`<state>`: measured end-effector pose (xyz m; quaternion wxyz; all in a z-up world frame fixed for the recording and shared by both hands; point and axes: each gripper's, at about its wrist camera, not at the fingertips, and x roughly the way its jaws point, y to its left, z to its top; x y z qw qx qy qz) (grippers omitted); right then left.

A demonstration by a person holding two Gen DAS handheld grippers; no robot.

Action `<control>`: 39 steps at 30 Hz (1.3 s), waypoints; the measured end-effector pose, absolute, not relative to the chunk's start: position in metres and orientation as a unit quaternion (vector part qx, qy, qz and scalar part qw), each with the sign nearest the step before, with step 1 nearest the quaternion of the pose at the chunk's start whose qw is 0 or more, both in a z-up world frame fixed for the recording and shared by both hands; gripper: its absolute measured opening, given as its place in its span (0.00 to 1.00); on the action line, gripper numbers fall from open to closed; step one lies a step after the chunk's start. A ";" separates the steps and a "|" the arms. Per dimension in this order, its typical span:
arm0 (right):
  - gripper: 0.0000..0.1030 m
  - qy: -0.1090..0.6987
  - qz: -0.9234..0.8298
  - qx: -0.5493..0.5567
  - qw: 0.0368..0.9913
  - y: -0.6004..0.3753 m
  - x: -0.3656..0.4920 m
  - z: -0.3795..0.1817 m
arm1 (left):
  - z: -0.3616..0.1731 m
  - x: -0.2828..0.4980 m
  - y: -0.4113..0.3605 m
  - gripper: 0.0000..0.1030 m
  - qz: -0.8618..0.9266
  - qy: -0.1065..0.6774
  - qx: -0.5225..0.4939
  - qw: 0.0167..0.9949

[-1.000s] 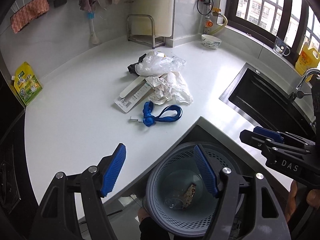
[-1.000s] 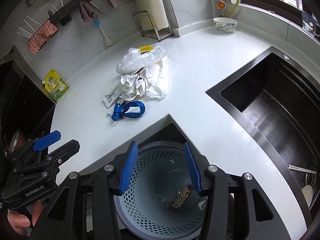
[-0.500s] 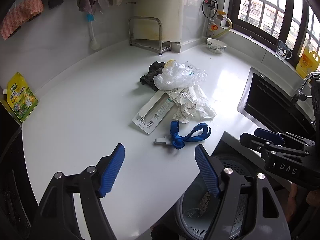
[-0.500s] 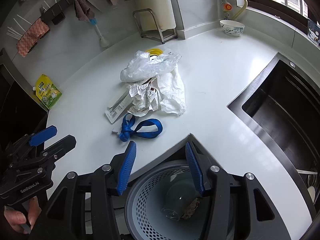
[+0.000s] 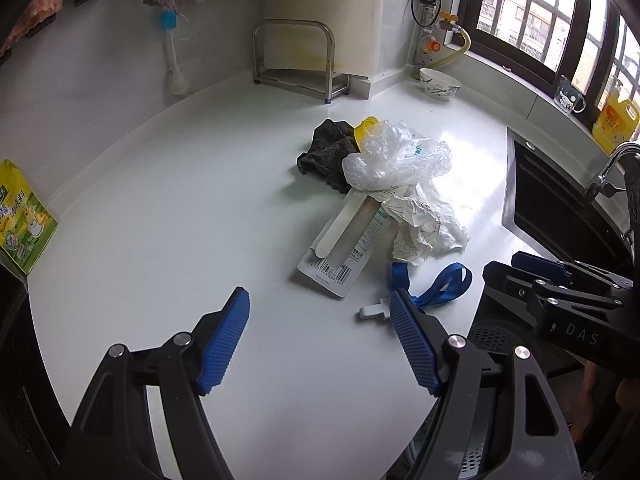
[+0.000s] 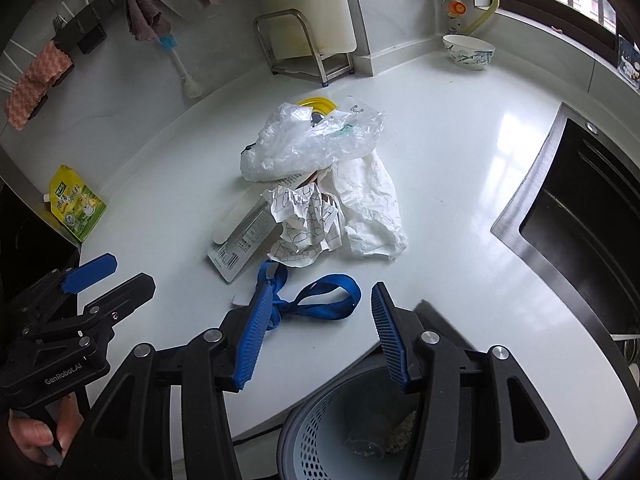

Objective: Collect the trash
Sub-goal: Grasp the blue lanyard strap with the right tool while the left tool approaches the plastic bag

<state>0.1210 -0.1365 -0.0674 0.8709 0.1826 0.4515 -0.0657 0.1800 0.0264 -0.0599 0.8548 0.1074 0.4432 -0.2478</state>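
A heap of trash lies mid-counter: a clear plastic bag (image 5: 396,158) (image 6: 312,142), crumpled white paper (image 5: 424,228) (image 6: 308,220), a flat card package (image 5: 344,248) (image 6: 240,236), a dark cloth (image 5: 324,152) and a blue lanyard (image 5: 436,284) (image 6: 316,300). My left gripper (image 5: 320,340) hovers open over bare counter, short of the package. My right gripper (image 6: 316,332) is open, just above the lanyard's near end. Nothing sits between either pair of fingers. The grey perforated bin (image 6: 328,432) stands below the counter edge with some scraps inside.
A black sink (image 6: 580,224) (image 5: 560,208) lies to the right. At the back stand a steel rack (image 5: 296,60), a bowl (image 6: 468,52) and a bottle brush (image 5: 172,56). A green-yellow pouch (image 5: 20,220) leans at the left edge. A hand (image 6: 36,436) holds the left gripper.
Both grippers moved forward from above the bin to over the counter, closer to the trash heap. The bin slipped toward the bottom of both views. Both stay open and empty.
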 end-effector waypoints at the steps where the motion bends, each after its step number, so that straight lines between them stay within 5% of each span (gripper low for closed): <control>1: 0.49 0.450 -0.068 0.185 0.871 -0.136 0.123 -0.068 | -0.061 0.183 0.027 0.69 -0.249 0.443 0.109 0.854; 36: 0.54 0.476 -0.125 0.175 0.852 -0.089 0.175 -0.125 | -0.102 0.258 0.039 0.71 -0.276 0.463 0.119 0.834; 39: 0.45 0.482 -0.129 0.164 0.851 -0.085 0.179 -0.131 | -0.103 0.258 0.038 0.71 -0.278 0.464 0.116 0.833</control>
